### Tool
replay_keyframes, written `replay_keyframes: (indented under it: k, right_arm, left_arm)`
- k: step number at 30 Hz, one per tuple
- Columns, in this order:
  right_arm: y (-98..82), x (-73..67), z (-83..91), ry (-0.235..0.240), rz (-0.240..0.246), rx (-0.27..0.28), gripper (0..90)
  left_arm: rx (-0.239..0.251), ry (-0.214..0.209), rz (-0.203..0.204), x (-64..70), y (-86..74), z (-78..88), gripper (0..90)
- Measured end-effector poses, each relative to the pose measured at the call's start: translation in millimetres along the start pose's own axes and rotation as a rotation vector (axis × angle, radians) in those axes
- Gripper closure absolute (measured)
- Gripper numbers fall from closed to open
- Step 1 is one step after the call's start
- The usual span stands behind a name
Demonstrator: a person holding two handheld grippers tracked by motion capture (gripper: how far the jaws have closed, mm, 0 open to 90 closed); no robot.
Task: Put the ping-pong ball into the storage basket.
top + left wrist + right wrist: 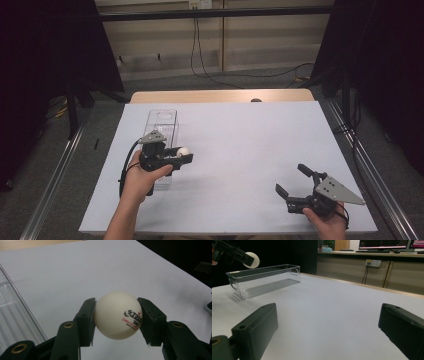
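White board covers the table [240, 150], with grey floor and a pale wall with trailing cables beyond its far edge. On the left side of the board lies a clear plastic box [162, 125], long and narrow, its length running from near to far. In the right gripper view the same box [265, 281] stands open-topped with a ribbed floor and a handle cut-out in its end wall.

At the near end of that box, the left gripper [184, 156] is clamped on a white ping-pong ball [183, 151], held just off the box's right side, above the board. In the left gripper view, the ball [117, 315] sits squarely between the two black jaws, both pads pressing its sides, with black and red print facing the camera; the box's clear edge [15, 310] shows at the left.

Well apart, at the near right of the board, the right gripper [292, 180] rests in the person's hand with its jaws spread wide and nothing between them.
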State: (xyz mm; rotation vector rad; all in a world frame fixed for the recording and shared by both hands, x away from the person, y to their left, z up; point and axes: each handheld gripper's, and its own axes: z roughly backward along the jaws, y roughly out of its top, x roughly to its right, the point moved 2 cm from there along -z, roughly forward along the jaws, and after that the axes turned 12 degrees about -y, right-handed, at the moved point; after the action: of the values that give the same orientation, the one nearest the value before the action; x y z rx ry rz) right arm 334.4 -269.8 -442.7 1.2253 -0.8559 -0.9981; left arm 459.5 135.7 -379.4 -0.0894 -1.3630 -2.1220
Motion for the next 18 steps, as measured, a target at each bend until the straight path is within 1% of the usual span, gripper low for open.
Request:
replay_keyframes:
  k: [1, 3, 4, 5, 6, 7, 9, 13, 14, 16, 17, 18]
  right_arm:
    - [0.0, 0.0, 0.0, -0.001, 0.000, 0.000, 2.1]
    - [-0.1, 0.0, 0.0, -0.002, 0.000, -0.001, 2.1]
    - [-0.1, -0.3, 0.2, 0.000, -0.002, -0.003, 2.1]
    - [0.0, -0.2, 0.1, -0.001, -0.001, -0.001, 2.1]
    - [0.1, -0.2, 0.0, 0.000, -0.001, 0.000, 2.1]
    - [0.1, -0.2, 0.0, -0.001, -0.001, 0.001, 2.1]
    - [0.0, -0.2, 0.1, 0.000, -0.001, 0.000, 2.1]
    - [0.1, -0.1, 0.0, -0.001, 0.000, 0.000, 2.1]
    - [0.1, -0.1, -0.1, -0.001, 0.000, 0.000, 2.1]
    - [0.0, -0.4, -0.1, 0.002, -0.001, 0.001, 2.1]
    - [0.2, -0.3, -0.2, 0.002, 0.002, 0.004, 2.1]
    - [0.3, -0.6, -0.3, -0.001, -0.004, 0.005, 2.1]
  left_arm:
    - [0.004, 0.005, 0.003, 0.0, 0.2, 0.3, 51.1]
    - [0.006, 0.002, 0.003, -0.4, 0.5, 1.6, 51.1]
    - [0.014, -0.001, 0.007, -0.3, 0.7, 1.7, 51.1]
    - [0.007, 0.001, 0.001, -0.7, 0.7, 2.8, 51.1]
    - [0.014, 0.006, 0.009, -0.2, 0.8, 2.7, 51.1]
    - [0.013, 0.001, 0.009, -0.6, 0.9, 3.3, 51.1]
    - [0.007, 0.003, 0.004, -1.3, 1.1, 4.3, 51.1]
    - [0.015, 0.012, 0.007, -1.4, 1.5, 5.3, 51.1]
    - [0.018, 0.004, 0.009, -2.0, 1.7, 5.9, 51.1]
    - [0.021, 0.005, 0.009, -2.5, 2.0, 7.0, 51.1]
    - [0.016, 0.018, 0.006, -2.9, 2.1, 8.1, 51.1]
    - [0.023, 0.011, 0.009, -3.0, 2.2, 8.2, 51.1]
